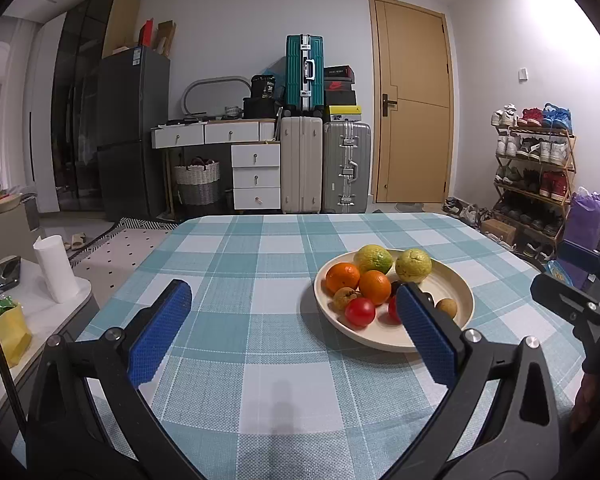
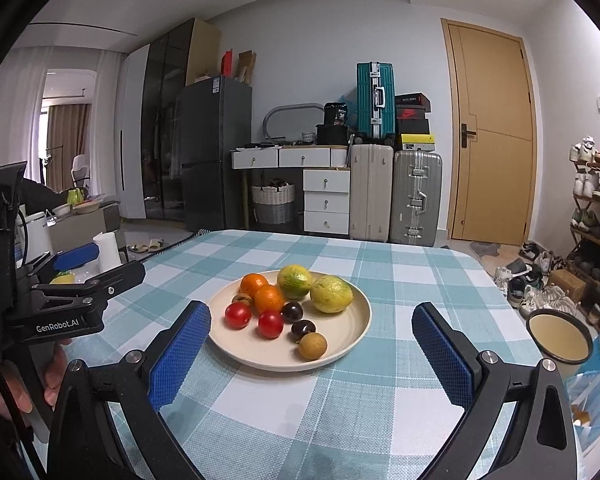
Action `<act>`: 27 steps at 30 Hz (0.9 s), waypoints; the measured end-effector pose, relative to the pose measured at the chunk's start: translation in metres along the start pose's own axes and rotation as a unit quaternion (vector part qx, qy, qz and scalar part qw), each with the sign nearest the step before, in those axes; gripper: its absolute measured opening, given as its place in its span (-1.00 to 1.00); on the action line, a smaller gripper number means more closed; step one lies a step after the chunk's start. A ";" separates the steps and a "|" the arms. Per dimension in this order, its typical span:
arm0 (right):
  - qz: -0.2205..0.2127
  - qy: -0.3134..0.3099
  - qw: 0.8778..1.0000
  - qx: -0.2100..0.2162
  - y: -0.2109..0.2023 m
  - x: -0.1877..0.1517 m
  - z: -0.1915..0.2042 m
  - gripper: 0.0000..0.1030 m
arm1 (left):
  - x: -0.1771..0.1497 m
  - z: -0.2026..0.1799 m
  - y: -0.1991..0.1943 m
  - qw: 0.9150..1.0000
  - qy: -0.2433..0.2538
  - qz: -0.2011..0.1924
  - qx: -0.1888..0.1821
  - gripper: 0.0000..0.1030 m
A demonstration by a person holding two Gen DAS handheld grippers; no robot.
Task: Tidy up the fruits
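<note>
- Your left gripper [image 1: 296,312] hangs released above the surface covered in a teal-and-white checked cloth [image 1: 236,264]; its blue-padded fingers [image 1: 160,332] stand wide apart with nothing between them; its right finger overlaps the near-left part of the plate in the left wrist view.
- Your right gripper [image 2: 312,344] is likewise spread and empty; its blue pads frame the plate from the near side without touching it.
- The round cream plate [image 2: 352,320] sits on the surface towards the middle, and all the fruit lies in it.
- At the plate's far side you have a yellow-green citrus fruit [image 2: 295,281] just beside a larger yellow-green lumpy fruit [image 2: 331,294]; to their left lie two oranges [image 2: 262,292], touching each other.
- Nearer to you lie two red tomatoes [image 2: 254,319], two dark purple round fruits [image 2: 298,320], a small brown round fruit [image 2: 312,346] at the near edge, and a small brownish fruit [image 2: 242,300] beside the oranges.
- In the right wrist view your hand [image 2: 28,384] grips the left gripper's handle at the left edge; a dark-rimmed round cup [image 2: 559,340] stands at the right, off the surface.
</note>
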State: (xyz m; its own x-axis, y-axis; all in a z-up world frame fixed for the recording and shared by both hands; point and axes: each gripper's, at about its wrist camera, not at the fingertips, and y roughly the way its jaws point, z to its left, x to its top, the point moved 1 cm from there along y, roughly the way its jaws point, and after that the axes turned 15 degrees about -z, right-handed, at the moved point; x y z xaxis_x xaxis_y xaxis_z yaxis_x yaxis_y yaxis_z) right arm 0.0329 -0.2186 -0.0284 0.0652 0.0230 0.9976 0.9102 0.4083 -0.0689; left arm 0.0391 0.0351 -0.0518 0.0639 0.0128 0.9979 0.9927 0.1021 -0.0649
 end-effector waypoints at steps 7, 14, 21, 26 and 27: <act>0.000 0.000 1.000 0.000 0.000 0.000 0.000 1.00 | 0.001 0.000 -0.001 1.000 0.000 -0.001 0.000 0.98; 0.000 -0.001 1.000 0.000 0.000 0.000 0.000 1.00 | 0.000 0.000 -0.001 1.000 0.000 -0.001 0.000 0.98; 0.000 0.000 1.000 0.000 0.000 0.000 0.000 1.00 | 0.000 0.000 -0.001 1.000 0.000 -0.001 0.000 0.98; 0.000 0.000 1.000 0.000 0.000 0.000 0.000 1.00 | 0.001 0.000 -0.003 1.000 -0.002 -0.001 0.001 0.98; 0.000 0.000 1.000 0.000 0.000 0.000 0.000 1.00 | 0.001 0.000 -0.004 1.000 -0.001 -0.001 0.000 0.98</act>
State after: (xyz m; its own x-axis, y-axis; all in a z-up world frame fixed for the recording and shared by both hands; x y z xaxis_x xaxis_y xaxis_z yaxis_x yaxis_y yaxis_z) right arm 0.0329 -0.2186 -0.0287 0.0650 0.0235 0.9976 0.9100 0.4089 -0.0690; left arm 0.0356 0.0344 -0.0510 0.0617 0.0149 0.9980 0.9927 0.1030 -0.0629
